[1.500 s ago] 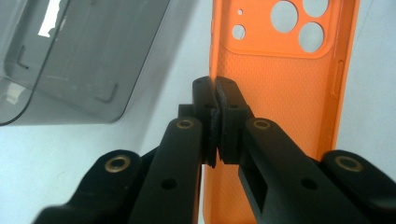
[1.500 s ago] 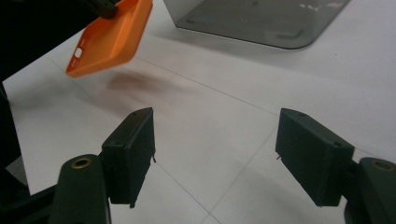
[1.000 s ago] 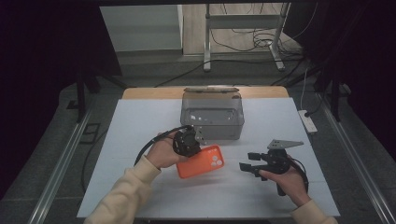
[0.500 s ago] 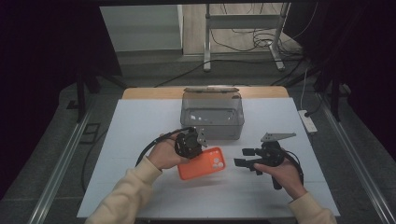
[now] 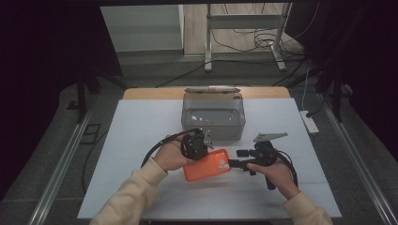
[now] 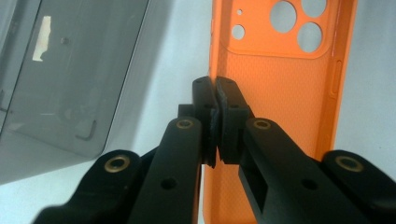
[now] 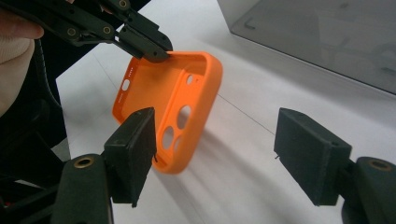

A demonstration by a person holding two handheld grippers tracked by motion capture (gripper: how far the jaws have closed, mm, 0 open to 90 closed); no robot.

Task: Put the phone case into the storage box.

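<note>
The left gripper (image 5: 199, 145) has its fingers (image 6: 223, 100) clenched on the edge of an orange phone case (image 5: 207, 165), holding it tilted just above the white worktop (image 5: 141, 136). The right gripper (image 5: 240, 158) waits just beside it, fingers (image 7: 133, 149) spread and empty. The case is lifted, and the likely placing in the grey bin (image 5: 213, 115) remains undone.
</note>
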